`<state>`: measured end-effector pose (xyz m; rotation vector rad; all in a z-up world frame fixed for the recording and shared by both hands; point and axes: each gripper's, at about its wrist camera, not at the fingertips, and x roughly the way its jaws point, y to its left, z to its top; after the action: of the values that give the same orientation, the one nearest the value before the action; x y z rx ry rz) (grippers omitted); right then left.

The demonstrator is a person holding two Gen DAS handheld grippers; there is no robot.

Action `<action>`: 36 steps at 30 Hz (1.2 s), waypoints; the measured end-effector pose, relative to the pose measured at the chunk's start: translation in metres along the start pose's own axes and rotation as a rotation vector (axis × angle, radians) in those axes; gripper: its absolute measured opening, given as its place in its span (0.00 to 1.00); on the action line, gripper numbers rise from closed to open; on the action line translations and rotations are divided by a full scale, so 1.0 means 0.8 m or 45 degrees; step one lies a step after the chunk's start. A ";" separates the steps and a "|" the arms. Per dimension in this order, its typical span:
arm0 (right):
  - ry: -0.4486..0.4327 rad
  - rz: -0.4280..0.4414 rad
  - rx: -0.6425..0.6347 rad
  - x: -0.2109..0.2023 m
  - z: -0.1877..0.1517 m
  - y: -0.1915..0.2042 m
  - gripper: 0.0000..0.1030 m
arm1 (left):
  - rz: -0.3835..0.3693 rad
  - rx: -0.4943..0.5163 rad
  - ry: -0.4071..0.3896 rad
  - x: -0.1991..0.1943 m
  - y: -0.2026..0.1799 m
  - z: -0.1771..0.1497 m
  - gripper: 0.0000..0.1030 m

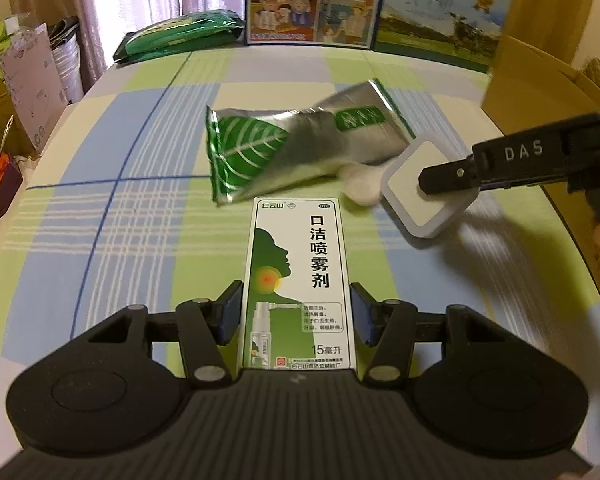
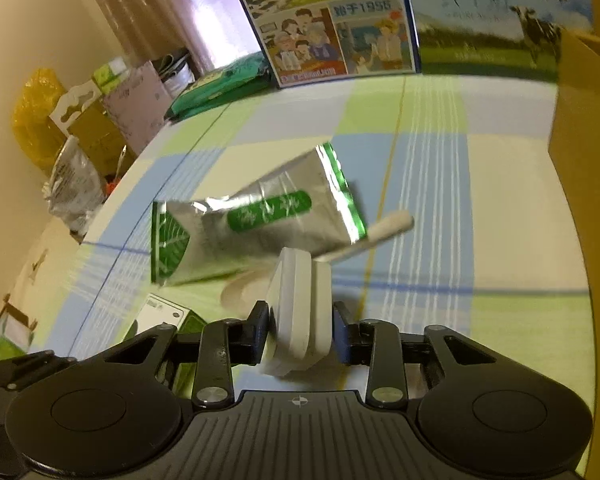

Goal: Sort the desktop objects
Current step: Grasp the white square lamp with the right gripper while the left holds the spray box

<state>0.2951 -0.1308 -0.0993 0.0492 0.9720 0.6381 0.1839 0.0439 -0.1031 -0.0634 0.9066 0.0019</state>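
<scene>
Sorting is judged midway: the spray box at lower centre is clamped by the left gripper, the white square device by the right gripper; foil pouch and cotton pad are left mid-frame on the table.

Home room, curtains, checked tablecloth, milk cartons
</scene>
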 end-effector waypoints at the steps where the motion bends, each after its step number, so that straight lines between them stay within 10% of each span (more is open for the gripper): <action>1: 0.010 -0.017 0.001 -0.005 -0.004 -0.001 0.30 | -0.009 -0.002 0.002 -0.005 -0.002 -0.005 0.49; 9: 0.032 -0.109 0.034 -0.057 -0.050 -0.011 0.33 | -0.100 -0.046 0.011 -0.042 -0.008 -0.044 0.49; 13: -0.033 -0.250 -0.039 -0.078 -0.073 -0.008 0.78 | -0.091 -0.034 -0.002 -0.043 -0.010 -0.049 0.49; 26: -0.057 -0.383 -0.678 -0.039 -0.116 0.059 0.78 | -0.044 0.028 -0.047 -0.040 -0.016 -0.049 0.50; 36: -0.064 -0.502 -0.845 -0.013 -0.129 0.068 0.65 | -0.001 0.111 -0.061 -0.033 -0.027 -0.049 0.50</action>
<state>0.1844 -0.1160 -0.1338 -0.6940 0.6562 0.5609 0.1373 0.0210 -0.1049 0.0174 0.8574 -0.0365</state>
